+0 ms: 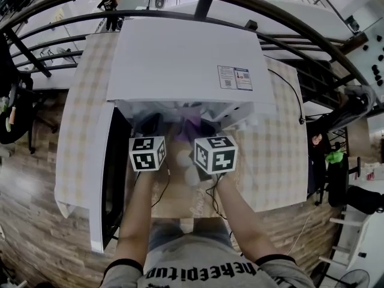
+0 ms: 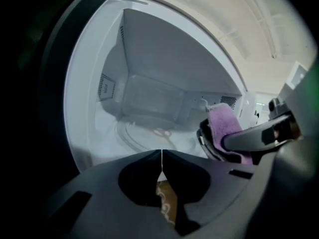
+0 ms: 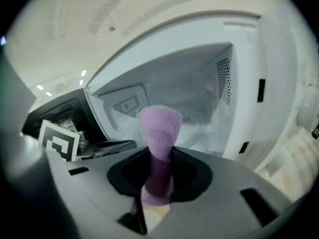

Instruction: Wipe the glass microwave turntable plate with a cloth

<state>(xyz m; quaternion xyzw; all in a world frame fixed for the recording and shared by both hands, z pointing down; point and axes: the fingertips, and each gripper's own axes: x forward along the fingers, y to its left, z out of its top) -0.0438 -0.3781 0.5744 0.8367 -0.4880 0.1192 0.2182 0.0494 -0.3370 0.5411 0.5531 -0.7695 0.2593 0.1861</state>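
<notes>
In the left gripper view the glass turntable plate [image 2: 142,134] lies on the floor of the open white microwave [image 1: 186,59]. My left gripper [image 2: 161,154] is shut with nothing between its jaws, just outside the opening. The right gripper [image 3: 158,156] is shut on a purple cloth [image 3: 159,131], which stands upright out of the jaws and points into the cavity. That cloth [image 2: 225,126] also shows at the right of the left gripper view, beside and a little ahead of my left gripper. In the head view both marker cubes [image 1: 147,153] sit side by side at the microwave's mouth.
The microwave door [image 1: 103,179] hangs open to the left, close beside my left arm. The microwave stands on a table with a checked cloth [image 1: 282,149]. A railing [image 1: 288,23] runs behind the table, and a cable [image 1: 294,98] trails at the right.
</notes>
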